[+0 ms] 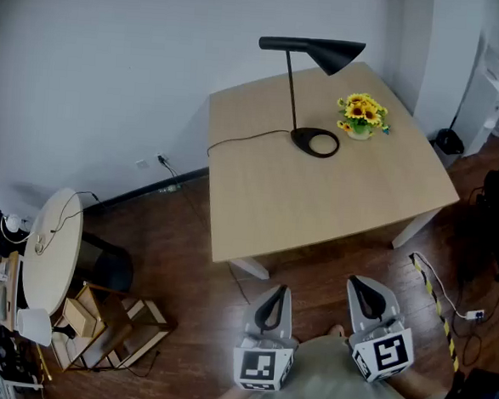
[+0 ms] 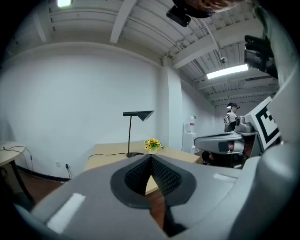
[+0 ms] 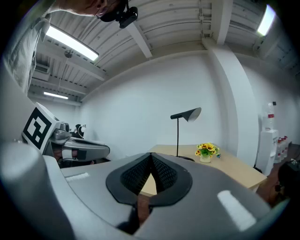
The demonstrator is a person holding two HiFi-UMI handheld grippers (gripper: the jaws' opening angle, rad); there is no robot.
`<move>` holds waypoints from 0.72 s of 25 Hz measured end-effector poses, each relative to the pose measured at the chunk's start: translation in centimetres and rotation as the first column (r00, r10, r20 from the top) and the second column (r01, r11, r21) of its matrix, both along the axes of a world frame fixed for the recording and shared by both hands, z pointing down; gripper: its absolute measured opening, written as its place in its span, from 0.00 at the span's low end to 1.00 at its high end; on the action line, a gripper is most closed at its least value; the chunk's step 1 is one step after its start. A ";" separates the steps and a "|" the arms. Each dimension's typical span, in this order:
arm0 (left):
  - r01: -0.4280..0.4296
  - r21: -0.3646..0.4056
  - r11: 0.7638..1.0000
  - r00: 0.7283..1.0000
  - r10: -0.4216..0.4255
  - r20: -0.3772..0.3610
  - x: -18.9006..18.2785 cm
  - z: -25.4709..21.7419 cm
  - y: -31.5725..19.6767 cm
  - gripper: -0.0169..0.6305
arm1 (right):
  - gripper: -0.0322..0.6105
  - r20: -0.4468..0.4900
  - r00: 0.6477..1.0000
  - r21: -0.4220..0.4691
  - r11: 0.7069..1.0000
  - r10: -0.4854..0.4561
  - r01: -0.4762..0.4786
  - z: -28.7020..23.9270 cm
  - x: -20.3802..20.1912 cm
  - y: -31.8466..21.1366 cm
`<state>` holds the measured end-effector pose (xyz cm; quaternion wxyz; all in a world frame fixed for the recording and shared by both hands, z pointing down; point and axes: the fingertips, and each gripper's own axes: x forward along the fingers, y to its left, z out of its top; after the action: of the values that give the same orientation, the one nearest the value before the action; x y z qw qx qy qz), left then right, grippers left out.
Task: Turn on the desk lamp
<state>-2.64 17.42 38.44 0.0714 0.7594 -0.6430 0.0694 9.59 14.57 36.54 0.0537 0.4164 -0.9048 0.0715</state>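
Head view: left gripper (image 1: 274,303) and right gripper (image 1: 364,294) are pressed together, empty. The far desk lamp (image 1: 292,91) looks slender and tippy; steady its base (image 1: 303,139).

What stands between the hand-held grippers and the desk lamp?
Nothing visible does. Only floor and bare table lie between the left hand-held gripper, the right hand-held gripper and the desk lamp; the flowers stand beside its base, off the path.
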 end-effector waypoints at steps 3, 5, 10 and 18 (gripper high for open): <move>0.000 0.001 1.000 1.000 0.000 -0.002 0.4 -0.4 -0.4 0.02 | 0.05 -0.016 1.000 -0.001 1.000 -0.004 0.004 0.4 0.5 -0.3; 0.000 0.003 1.000 1.000 0.000 0.000 0.8 -0.6 -0.6 0.02 | 0.05 -0.035 0.999 0.002 1.000 -0.014 0.014 0.6 0.9 -0.3; 0.002 -0.005 1.000 1.000 -0.002 0.019 1.7 -0.6 -0.5 0.02 | 0.05 0.012 1.000 -0.005 1.000 -0.002 0.002 0.2 1.7 -0.4; 0.022 -0.020 1.000 0.998 -0.021 0.053 3.7 -0.7 -0.3 0.02 | 0.05 0.028 0.999 -0.013 1.000 -0.026 0.026 0.6 3.8 -0.5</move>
<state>1.08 17.10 37.72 0.0629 0.7497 -0.6519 0.0953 13.36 14.04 37.16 0.0447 0.4032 -0.9103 0.0827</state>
